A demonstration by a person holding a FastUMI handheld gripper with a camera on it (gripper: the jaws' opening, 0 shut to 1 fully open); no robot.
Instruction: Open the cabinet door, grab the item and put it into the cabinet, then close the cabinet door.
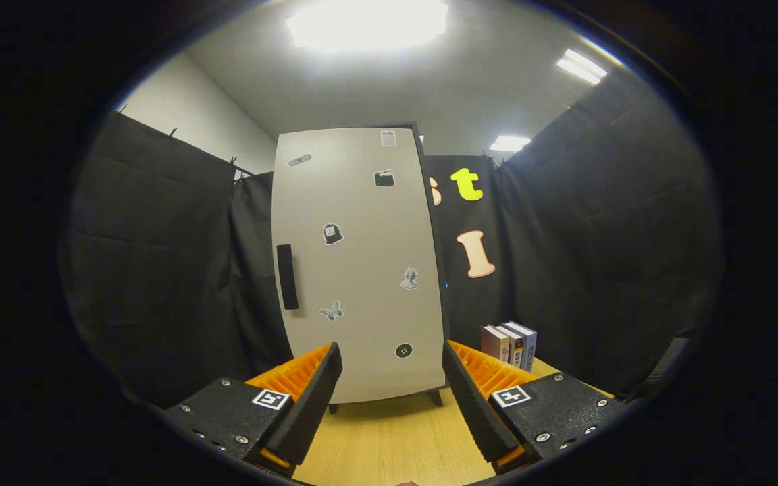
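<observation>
Left of the cabinet (358,263), black cloth hangs as the booth wall, with a white room wall showing above it.

The cabinet stands upright on short dark legs on the wooden tabletop (396,439), and its pale door (362,297) is shut. The door's black handle (286,277) is a vertical bar near the door's left edge, so the hinges are probably on the right and the door should swing from the left. Small stickers are scattered across the door face.

The gripper (392,388) faces the cabinet's lower front with its fingers spread wide apart and nothing between them, short of the door. That suits an approach to the handle, which lies above and left of the fingers.

Right of the cabinet, just beside its lower corner, a small row of books (509,344) stands upright on the tabletop against the cloth. This is likely the item to be stowed.

The tabletop is light wood grain. Overhead, ceiling light panels are lit.
</observation>
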